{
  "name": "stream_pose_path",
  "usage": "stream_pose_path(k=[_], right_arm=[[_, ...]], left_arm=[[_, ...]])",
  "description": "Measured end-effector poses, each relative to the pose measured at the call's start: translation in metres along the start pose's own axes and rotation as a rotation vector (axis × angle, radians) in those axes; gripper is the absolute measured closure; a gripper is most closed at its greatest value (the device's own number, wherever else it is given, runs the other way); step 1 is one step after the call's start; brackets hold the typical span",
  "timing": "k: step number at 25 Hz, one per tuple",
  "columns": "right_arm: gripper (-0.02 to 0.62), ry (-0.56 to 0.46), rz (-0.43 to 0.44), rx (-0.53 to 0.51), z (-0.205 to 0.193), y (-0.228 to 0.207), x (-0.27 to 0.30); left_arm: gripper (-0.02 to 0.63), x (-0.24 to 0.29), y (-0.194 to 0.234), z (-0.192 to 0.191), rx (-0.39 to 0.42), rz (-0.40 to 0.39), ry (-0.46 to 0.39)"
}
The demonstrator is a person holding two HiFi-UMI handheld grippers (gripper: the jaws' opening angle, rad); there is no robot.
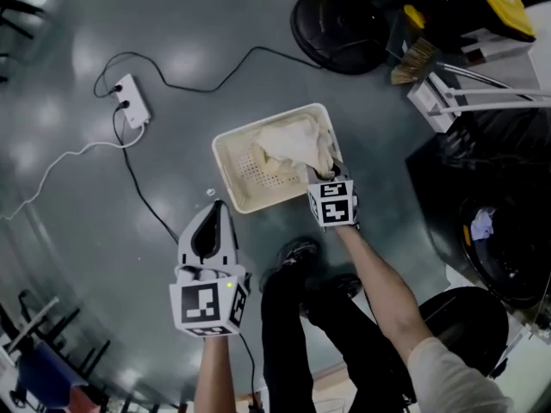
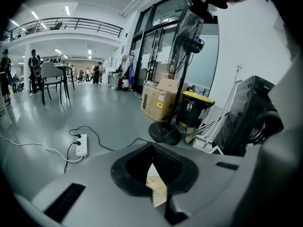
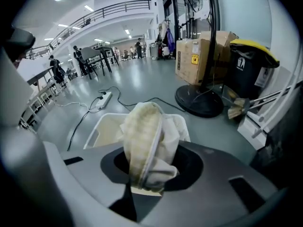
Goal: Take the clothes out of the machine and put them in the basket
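Basket [image 1: 234,198] of cream plastic sits on the grey floor [image 1: 172,50], with pale clothes [image 1: 297,144] heaped in it. The right gripper [image 1: 327,173] is at the basket's near right corner. Its jaws are closed on a bunched fold of the clothes, which rises between them over the basket. The left gripper [image 1: 216,206] hangs near and to the left of the basket, apart from it, jaws together with nothing in them. The dark machine [image 1: 504,248] stands to the right.
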State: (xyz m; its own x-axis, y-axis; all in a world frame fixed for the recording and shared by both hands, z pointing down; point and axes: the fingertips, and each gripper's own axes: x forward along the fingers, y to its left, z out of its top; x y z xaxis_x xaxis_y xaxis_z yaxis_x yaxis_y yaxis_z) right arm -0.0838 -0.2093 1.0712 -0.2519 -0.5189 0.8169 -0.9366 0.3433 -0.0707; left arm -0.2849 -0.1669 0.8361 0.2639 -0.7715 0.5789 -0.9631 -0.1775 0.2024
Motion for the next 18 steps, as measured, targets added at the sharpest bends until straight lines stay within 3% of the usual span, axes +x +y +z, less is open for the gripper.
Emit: stream_pose_path(k=[4, 6, 9, 11, 18], right_arm=[[0.457, 0.061, -0.026, -0.017, -0.025, -0.011, 0.029], [0.429, 0.073, 0.008, -0.01, -0.032, -0.008, 0.039], [0.236, 0.046, 0.061, 0.036, -0.03, -0.003, 0.047], [0.192, 0.002, 0.036, 0.03, -0.023, -0.007, 0.04], [0.183, -0.106, 0.059, 0.018, 0.003, -0.003, -0.013]], left_arm=[[0.589, -0.001, 0.002, -0.012, 0.01, 0.003, 0.012], [0.589, -0.003, 0.002, -0.017, 0.018, 0.002, 0.018], [0.589, -0.005, -0.002, -0.022, 0.026, -0.002, 0.023], [0.589, -0.007, -0.009, -0.025, 0.035, -0.01, 0.027], [0.589, -0.01, -0.038, -0.008, 0.032, -0.047, 0.013]])
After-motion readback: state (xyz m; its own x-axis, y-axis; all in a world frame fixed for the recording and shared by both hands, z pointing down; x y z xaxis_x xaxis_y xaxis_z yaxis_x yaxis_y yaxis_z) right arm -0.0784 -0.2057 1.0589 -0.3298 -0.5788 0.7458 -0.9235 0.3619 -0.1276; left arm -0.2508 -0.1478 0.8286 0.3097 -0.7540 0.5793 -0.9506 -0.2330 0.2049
